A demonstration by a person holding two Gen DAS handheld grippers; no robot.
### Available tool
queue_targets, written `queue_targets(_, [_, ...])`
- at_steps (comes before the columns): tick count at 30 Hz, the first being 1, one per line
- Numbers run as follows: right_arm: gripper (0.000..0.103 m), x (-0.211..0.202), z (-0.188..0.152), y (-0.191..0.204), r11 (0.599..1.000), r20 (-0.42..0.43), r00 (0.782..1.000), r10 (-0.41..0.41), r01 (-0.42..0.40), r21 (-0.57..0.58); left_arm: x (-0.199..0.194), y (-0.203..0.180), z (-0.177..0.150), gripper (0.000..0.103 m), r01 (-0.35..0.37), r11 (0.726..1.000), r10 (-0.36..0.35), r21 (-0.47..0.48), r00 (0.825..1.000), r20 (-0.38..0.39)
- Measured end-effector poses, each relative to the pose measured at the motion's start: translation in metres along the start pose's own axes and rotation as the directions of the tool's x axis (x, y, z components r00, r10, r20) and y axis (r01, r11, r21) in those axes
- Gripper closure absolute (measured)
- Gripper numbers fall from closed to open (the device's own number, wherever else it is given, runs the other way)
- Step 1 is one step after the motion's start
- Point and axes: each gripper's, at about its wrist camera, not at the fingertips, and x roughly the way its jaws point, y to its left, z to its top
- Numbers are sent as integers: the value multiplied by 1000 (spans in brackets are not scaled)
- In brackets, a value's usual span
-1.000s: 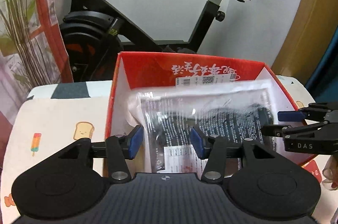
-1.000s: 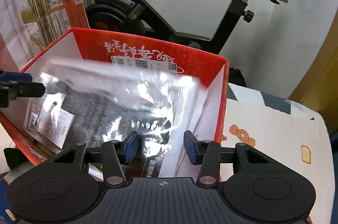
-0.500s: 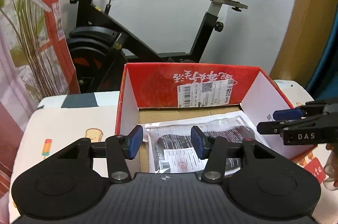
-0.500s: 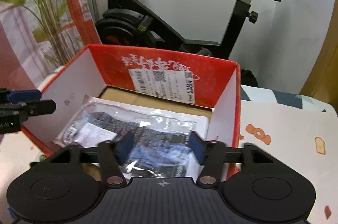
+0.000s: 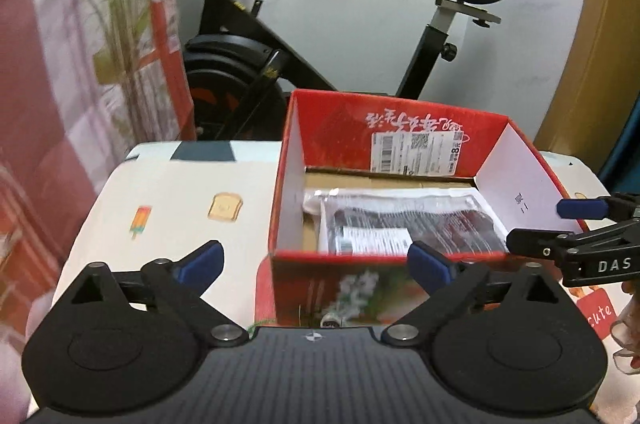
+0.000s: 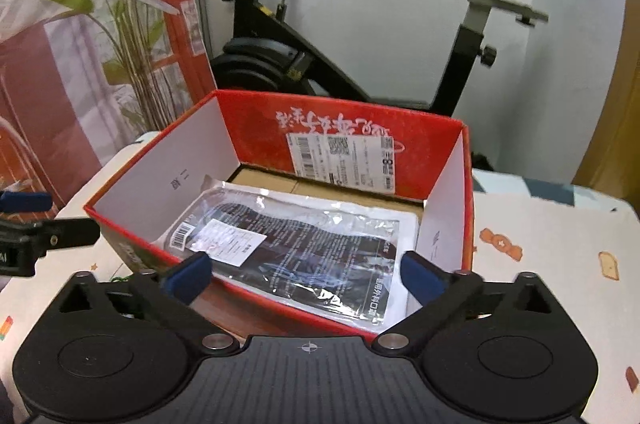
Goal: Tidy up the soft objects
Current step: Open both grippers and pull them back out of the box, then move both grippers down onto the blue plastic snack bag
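Packet (image 6: 296,252) of something dark and soft, sealed in clear plastic with a white label, lay flat in the red box (image 6: 168,176), on top of what looked like a white packet under it. It sat toward the near end of the box, with brown cardboard showing at the far end below the shipping label (image 6: 344,160).

Both claws were off it. Left claw (image 5: 316,264) hung over the near wall of the box with its jaws swinging open, already about as wide as they go, and nothing between them but the box edge below. Right claw (image 6: 306,274) was the same deal: jaws opening, spread wide, hovering over the packet's near end without touching it. From the left view you could also see the right claw's tips poking in by the box's right wall.

So my read: this packet was put away, and the drop looked clean, since it lay flat and wasn't hanging over a wall. What's left is hard to say. The surface (image 6: 552,244) with the toast and popsicle print showed no other soft stuff in either view, so either more was out of frame or this was near the end. Exercise bike (image 5: 280,64) and plant (image 6: 120,4) behind were just background.
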Motion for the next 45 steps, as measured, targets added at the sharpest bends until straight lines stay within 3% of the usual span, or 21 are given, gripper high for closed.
queue_targets(16, [0,-45,-49,27,997,57,996,64,-62,-47,-37,2,-53,0,-17,999,16,-46,1000,-2])
queue_targets(23, [0,-55,-67,33,991,39,997,73,-68,-115,-48,-4,-67,1,49,997,-47,-56,999,25])
queue_targets(26, [1,-53,-75,33,989,15,995,97,-95,-117,-50,-12,-71,5,71,997,-70,-30,997,30])
queue_targets(33, [7,-39,-95,37,984,-27,990,138,-141,-112,-38,-27,-86,28,110,994,-110,0,994,-16])
queue_targets(37, [18,-30,-102,38,981,-44,985,169,-173,-93,-31,-27,-93,36,147,988,-148,-39,989,-31])
queue_targets(45, [28,-22,-106,37,980,-50,981,187,-190,-67,-17,-24,-98,40,181,980,-185,-88,982,-43])
